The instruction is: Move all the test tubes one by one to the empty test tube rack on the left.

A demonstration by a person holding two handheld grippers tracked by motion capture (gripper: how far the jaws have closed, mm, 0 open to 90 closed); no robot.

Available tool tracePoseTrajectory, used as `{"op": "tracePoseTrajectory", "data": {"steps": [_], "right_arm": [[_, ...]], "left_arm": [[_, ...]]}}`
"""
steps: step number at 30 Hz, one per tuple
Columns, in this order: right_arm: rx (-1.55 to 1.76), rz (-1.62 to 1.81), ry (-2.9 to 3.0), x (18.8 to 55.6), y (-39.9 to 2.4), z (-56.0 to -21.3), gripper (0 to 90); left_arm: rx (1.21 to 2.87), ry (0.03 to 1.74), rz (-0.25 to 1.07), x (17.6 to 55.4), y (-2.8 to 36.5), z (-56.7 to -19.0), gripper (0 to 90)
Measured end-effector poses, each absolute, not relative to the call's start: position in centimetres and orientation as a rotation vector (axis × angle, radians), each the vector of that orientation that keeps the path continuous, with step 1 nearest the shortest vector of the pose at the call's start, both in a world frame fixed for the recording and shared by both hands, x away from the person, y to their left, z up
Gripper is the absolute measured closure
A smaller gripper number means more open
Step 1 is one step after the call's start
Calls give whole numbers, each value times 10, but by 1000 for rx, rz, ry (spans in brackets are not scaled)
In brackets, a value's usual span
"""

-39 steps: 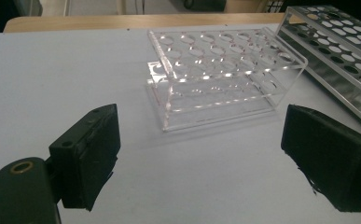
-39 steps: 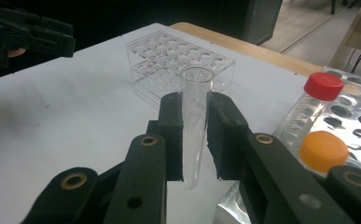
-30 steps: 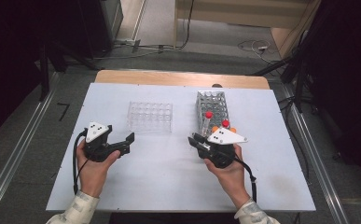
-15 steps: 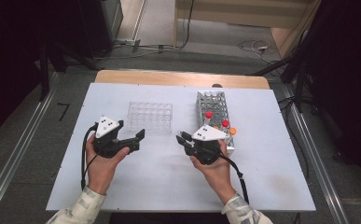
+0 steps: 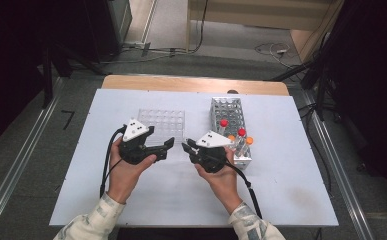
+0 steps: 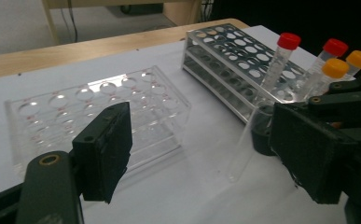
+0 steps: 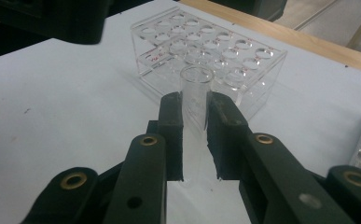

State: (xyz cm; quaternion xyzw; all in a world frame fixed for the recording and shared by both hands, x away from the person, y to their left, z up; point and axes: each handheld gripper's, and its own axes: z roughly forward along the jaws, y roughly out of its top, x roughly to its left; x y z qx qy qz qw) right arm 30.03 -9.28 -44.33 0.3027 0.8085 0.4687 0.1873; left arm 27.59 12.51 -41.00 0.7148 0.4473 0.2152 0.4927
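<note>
Two grippers meet over the middle of the white table [image 5: 106,200], and we have a clear tube [image 7: 196,93] pinched between the right gripper's [image 7: 195,140] jaws. The tube stands upright in that grip, open mouth on top, uncapped. In the left gripper view the same tube [image 6: 248,140] hangs with its rounded tip just above the table.

Our left gripper [image 6: 201,154] has its jaws spread, though they have just been closing a little, and the tube sits between them without either pad touching it. From the high view the left gripper [image 5: 168,144] and the right gripper [image 5: 187,146] point at each other, tips nearly together.

Behind them lies the clear rack [image 5: 163,122], its holes empty. To its right stands the metal rack [image 5: 226,107], carrying two red-capped tubes [image 5: 223,123] and two orange-capped tubes [image 5: 249,141] at its near end, just beside the right hand [image 5: 223,175]
</note>
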Motion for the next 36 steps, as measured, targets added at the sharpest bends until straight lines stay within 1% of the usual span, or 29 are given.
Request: {"op": "tracePoseTrajectory", "data": {"steps": [2, 3, 6, 7, 8, 10, 11, 15, 19, 23, 24, 25, 27, 29, 36], "right_arm": [[835, 1313, 2269, 299, -90, -443, 738], [835, 1313, 2269, 299, -90, -443, 738], [820, 1317, 2256, 298, -87, -441, 737], [822, 1322, 2248, 297, -86, -441, 737], [821, 1326, 2245, 296, -85, -441, 737], [822, 1327, 2242, 296, -85, -441, 737], [823, 1328, 2244, 296, -83, -442, 737], [815, 1324, 2241, 296, -81, -443, 737], [820, 1326, 2238, 296, -79, -443, 737], [821, 1329, 2237, 296, -77, -443, 737], [821, 1329, 2237, 296, -77, -443, 737], [821, 1328, 2236, 296, -76, -444, 737], [817, 1327, 2237, 296, -76, -444, 738], [821, 1326, 2235, 296, -76, -444, 737], [824, 1329, 2231, 297, -77, -444, 735]], "left_arm": [[1752, 1073, 508, 277, 119, -409, 291], [1758, 1068, 505, 278, 117, -408, 291], [1779, 1059, 479, 281, 111, -408, 357], [1782, 1048, 478, 282, 108, -407, 421], [1782, 1048, 478, 282, 108, -407, 443], [1786, 1040, 474, 284, 105, -407, 458], [1788, 1038, 472, 284, 104, -407, 496], [1808, 1035, 470, 285, 101, -408, 566], [1828, 1035, 462, 288, 99, -411, 600], [1835, 1035, 470, 289, 98, -412, 653], [1838, 1036, 470, 289, 97, -412, 653], [1846, 1037, 456, 290, 97, -412, 689], [1847, 1042, 449, 290, 97, -412, 704], [1852, 1039, 440, 291, 96, -412, 759], [1860, 1031, 460, 291, 93, -410, 772]]}}
